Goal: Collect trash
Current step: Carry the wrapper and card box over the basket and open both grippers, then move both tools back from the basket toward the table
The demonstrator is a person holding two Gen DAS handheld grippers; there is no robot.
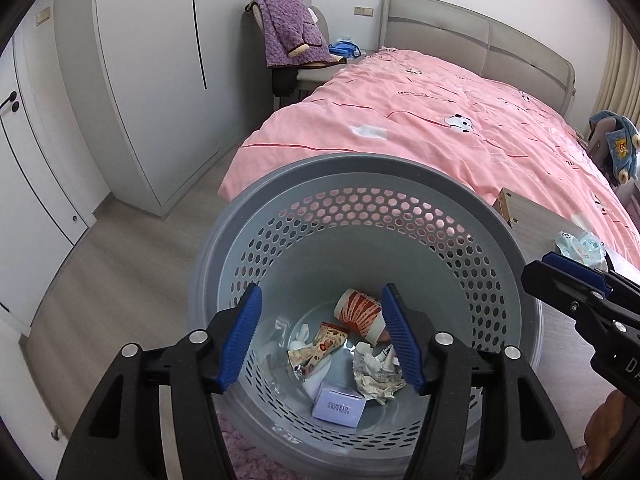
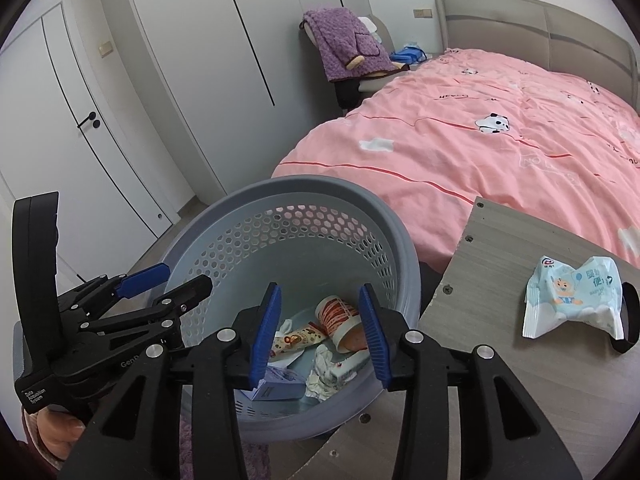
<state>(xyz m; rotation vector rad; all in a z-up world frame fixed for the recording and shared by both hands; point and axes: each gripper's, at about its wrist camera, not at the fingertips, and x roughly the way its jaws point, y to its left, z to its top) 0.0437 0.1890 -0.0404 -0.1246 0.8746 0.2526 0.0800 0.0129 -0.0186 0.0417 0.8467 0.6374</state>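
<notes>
Left gripper [image 1: 320,340] and right gripper [image 2: 320,332] both apart, nothing between pads, over grey basket [image 1: 400,168]. Paper cup [image 1: 358,312], wrappers, small box [image 1: 338,406] lie below them

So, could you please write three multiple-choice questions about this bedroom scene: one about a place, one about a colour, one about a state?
1. Where does the wipes packet lie?
A. on the wooden board
B. inside the basket
C. on the bed

2. What colour is the bed cover?
A. blue
B. pink
C. white

3. In what state is the left hand-held gripper?
A. shut on the paper cup
B. shut on the crumpled paper
C. open, holding nothing

Answers:
1. A: the packet rests on the wooden board beside the basket, not in it.
2. B: the cover over the whole bed is pink, with small panda prints.
3. C: its blue pads stand apart above the basket, and the paper cup and crumpled paper lie on the bottom below.
</notes>
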